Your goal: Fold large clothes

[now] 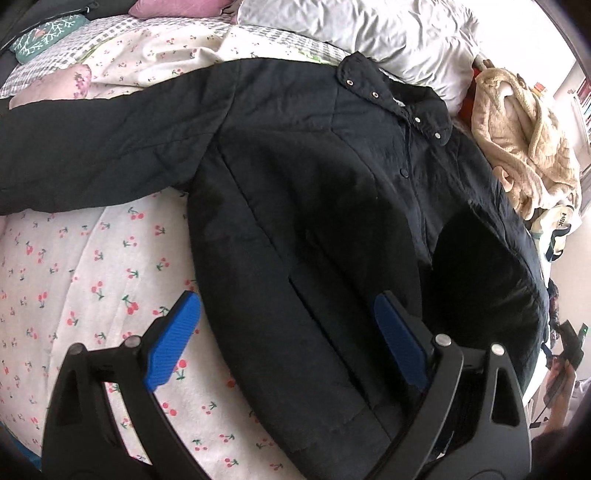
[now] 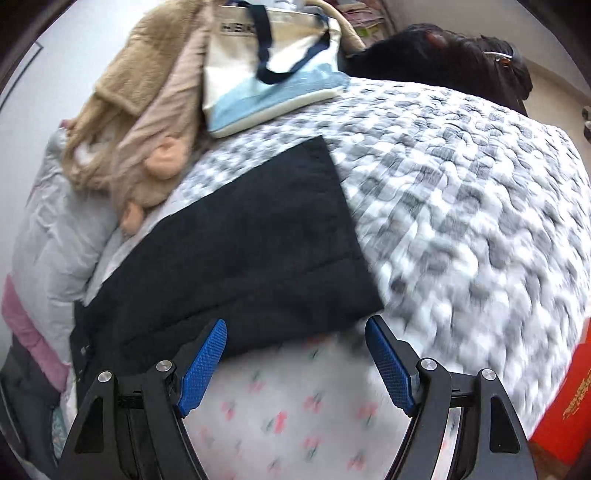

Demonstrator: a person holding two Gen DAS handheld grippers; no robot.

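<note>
A large black quilted jacket (image 1: 295, 192) lies spread on the bed, collar with snaps at the far end, one sleeve stretched out to the left. My left gripper (image 1: 288, 317) is open above the jacket's lower body near its hem, holding nothing. In the right wrist view one black sleeve or panel of the jacket (image 2: 240, 251) lies flat across the quilt. My right gripper (image 2: 295, 332) is open just short of its near edge, empty. This view is motion-blurred.
The bed has a white cherry-print sheet (image 1: 92, 277) and a grey-white checked quilt (image 2: 461, 206). A beige fleece garment (image 1: 528, 147) and a tote bag (image 2: 273, 70) lie beside the jacket. A white pillow (image 1: 369, 33) lies at the head. An orange box (image 2: 565, 406) stands at the right.
</note>
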